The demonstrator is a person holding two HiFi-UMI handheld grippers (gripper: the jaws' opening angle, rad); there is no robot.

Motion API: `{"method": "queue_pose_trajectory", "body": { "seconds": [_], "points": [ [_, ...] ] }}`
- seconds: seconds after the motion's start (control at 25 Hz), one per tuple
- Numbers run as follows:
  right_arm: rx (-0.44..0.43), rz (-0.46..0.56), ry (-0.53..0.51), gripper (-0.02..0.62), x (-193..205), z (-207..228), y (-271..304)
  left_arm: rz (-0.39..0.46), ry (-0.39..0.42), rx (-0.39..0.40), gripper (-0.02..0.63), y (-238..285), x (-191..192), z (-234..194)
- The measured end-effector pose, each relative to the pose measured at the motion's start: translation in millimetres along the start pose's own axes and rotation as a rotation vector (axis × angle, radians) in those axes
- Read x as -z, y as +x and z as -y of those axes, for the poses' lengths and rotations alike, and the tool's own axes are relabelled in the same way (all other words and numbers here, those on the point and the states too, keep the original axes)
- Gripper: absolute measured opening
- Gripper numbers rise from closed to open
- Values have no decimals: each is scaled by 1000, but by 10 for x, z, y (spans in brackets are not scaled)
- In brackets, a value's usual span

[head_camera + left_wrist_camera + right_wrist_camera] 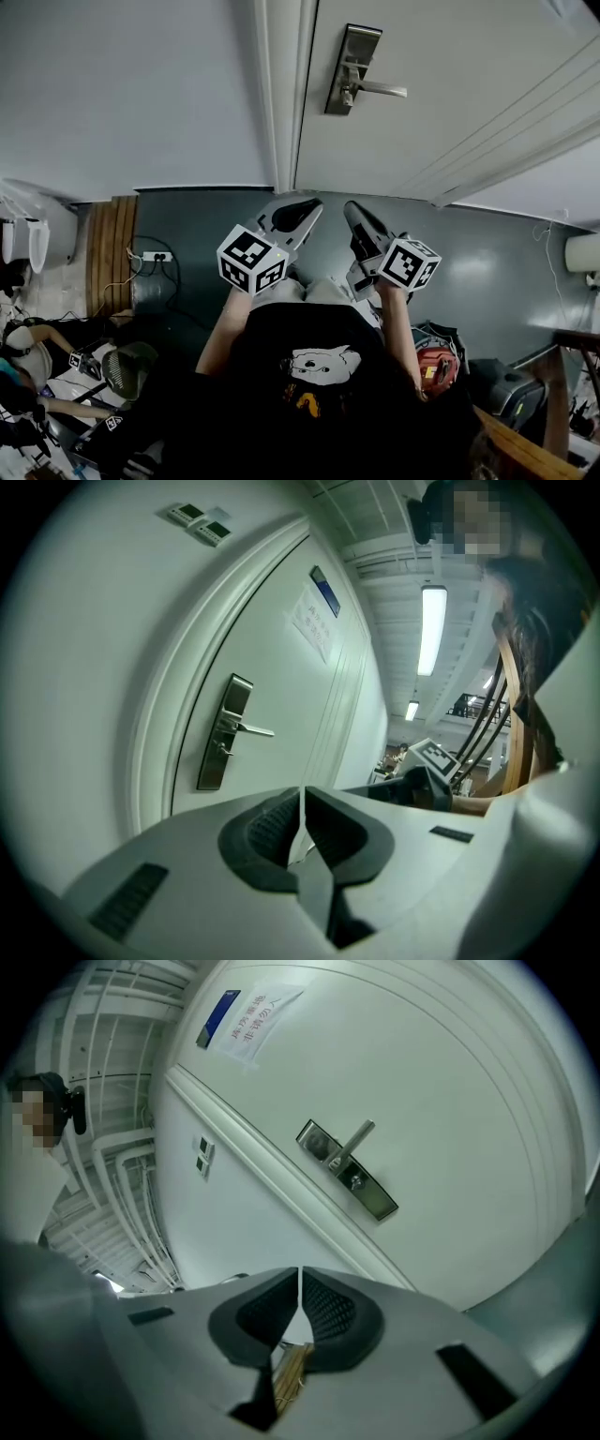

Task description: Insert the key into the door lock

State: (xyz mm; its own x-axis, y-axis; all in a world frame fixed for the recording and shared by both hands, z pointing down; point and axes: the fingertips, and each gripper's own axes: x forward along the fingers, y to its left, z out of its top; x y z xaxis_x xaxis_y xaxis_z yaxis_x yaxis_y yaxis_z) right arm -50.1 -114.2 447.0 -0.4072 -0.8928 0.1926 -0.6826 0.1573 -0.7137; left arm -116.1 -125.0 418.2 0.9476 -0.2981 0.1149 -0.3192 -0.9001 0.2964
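Key (289, 1372) brass-coloured, lock (352, 70) silver

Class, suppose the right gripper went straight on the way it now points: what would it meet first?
Shut on the key, the right gripper would probably meet the white door frame beside the lock plate; nothing stands between. Depth is unclear: perhaps the door itself.

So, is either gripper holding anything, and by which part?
Left gripper: shut, empty. Right gripper: shut on something brass-coloured low between its jaws, likely the key; which part can't be told.
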Motion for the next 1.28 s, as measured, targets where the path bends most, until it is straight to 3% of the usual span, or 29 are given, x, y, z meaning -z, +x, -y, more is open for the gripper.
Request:
{"method": "queue_pose_trajectory", "body": {
  "seconds": [0.4,0.84,1.28],
  "points": [
    [6,-16,-19,12,101,37,-430,-16,6,-8,21,133,28,351],
    [-16,-11,-33,9,290,56,-1276,-41,36,-29,21,120,249,1189],
    [-6,16,-69,9,270,88,-1716,-49,58,-15,21,129,399,1619]
  ]
}}
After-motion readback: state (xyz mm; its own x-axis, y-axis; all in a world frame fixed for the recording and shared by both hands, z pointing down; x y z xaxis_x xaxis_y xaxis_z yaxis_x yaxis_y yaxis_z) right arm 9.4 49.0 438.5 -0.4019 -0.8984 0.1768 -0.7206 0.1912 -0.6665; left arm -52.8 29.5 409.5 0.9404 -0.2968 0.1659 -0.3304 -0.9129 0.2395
